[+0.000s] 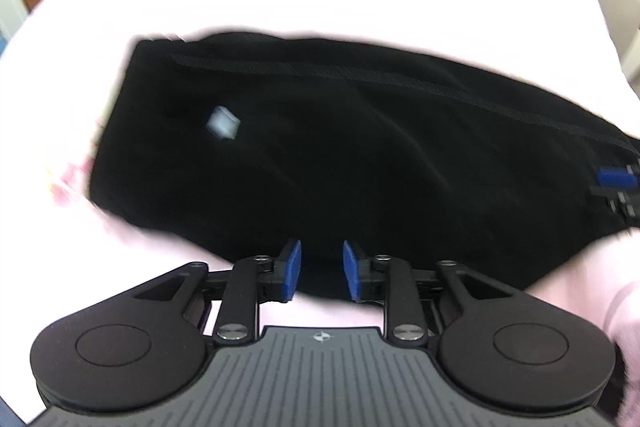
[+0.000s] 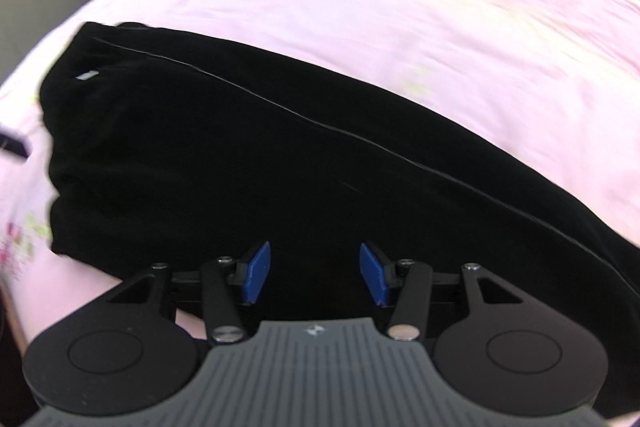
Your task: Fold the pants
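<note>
While the black pants (image 1: 340, 155) lie folded in a long band across the pink sheet (image 2: 400, 7), both tongs hang over their near edge; the left gripper (image 1: 321, 275) stands with a narrow gap between its blue pads and nothing in it. The right gripper (image 2: 314, 273) stands wider, also holding nothing; only dark cloth shows behind the gap.

Left claw (image 1: 321, 273) gapes empty over black pants (image 1: 320, 155).

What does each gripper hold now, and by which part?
Nothing. The left gripper and the right gripper are both open over the near edge of the black pants, with no cloth pinched between the pads.
</note>
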Demonstrator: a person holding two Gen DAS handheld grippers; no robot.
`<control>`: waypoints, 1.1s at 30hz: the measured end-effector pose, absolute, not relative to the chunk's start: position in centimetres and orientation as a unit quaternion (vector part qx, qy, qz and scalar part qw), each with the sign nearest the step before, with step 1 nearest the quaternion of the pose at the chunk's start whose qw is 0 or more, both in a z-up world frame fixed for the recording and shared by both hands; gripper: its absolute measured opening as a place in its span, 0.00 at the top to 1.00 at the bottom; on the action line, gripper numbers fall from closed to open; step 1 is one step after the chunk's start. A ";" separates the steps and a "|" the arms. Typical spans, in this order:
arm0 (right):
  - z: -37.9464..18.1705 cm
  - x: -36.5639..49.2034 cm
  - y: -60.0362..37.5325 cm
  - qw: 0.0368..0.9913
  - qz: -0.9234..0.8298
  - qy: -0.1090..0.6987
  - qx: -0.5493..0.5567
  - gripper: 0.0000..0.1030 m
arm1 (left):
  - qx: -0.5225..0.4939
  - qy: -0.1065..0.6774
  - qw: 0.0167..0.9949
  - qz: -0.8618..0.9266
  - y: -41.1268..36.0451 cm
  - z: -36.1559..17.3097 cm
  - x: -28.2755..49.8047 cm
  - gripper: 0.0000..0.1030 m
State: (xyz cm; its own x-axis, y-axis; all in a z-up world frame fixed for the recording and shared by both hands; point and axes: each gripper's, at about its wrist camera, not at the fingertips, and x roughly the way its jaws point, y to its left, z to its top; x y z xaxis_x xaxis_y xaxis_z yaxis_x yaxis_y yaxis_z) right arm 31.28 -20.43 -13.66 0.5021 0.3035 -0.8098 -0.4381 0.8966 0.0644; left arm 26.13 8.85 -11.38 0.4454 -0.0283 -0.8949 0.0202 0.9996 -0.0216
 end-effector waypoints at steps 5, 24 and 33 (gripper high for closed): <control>-14.2 34.6 -13.4 0.853 0.256 0.447 -0.083 0.54 | 0.035 0.503 0.863 0.034 14.9 -11.0 29.9 0.65; -20.1 49.3 8.2 0.851 0.264 0.419 -0.175 0.64 | 0.007 0.478 0.878 0.020 24.5 -17.3 42.4 0.89; -20.8 54.7 10.4 0.847 0.224 0.468 -0.117 0.63 | 0.025 0.460 0.885 0.064 23.3 -18.4 45.9 0.90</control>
State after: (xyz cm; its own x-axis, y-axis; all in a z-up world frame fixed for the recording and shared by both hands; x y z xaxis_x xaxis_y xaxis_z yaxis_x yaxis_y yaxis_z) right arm 54.71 10.36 -20.81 0.4620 0.2704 -0.8446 -0.4900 0.8716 0.0110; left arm 45.85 23.31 -18.40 0.5691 0.1367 -0.8108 -0.0904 0.9905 0.1035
